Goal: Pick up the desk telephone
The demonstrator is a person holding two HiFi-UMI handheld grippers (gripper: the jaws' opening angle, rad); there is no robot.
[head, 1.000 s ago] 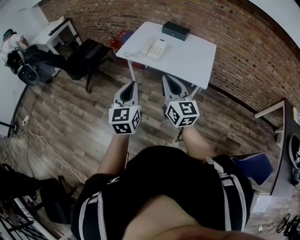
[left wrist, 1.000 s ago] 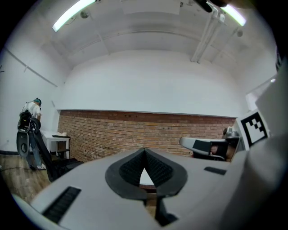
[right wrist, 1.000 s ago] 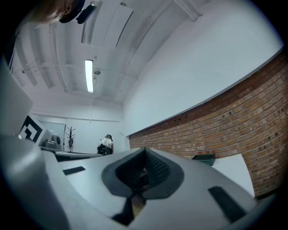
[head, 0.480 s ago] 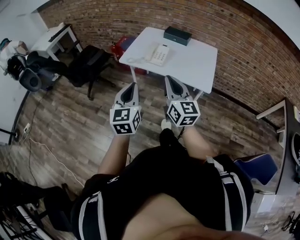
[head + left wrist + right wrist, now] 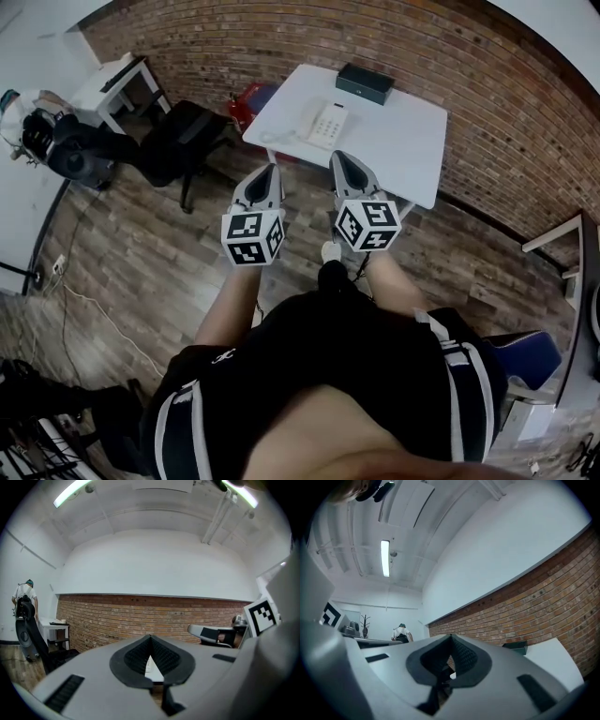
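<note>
**White telephone sits on the table; both claws are shut and empty**

Head view: the left gripper [image 5: 270, 171] and right gripper [image 5: 337, 157] are side by side, each with a marker cube at its rear. Both tips point toward a white rectangular table [image 5: 403, 141]. They hang over brown wood-plank floor [image 5: 141, 244], short of the table's near edge. The white push-button desk telephone [image 5: 326, 124] lies on the left half of the tabletop, apart from both grippers. A flat black box [image 5: 364, 82] lies at the far edge, against the red brick wall [image 5: 487, 84]. Bare floor lies between the claws and the table. A black office chair [image 5: 178, 131] stands left of the table, well apart from the left gripper.

Left gripper view: the ribbed black pads [image 5: 161, 656] meet at the tip, fully closed, with nothing pinched between them. Brick wall fills the space ahead.

Right gripper view: the jaws are likewise pressed together and hold nothing. A corner of the white table and the black box show to the right.
</note>
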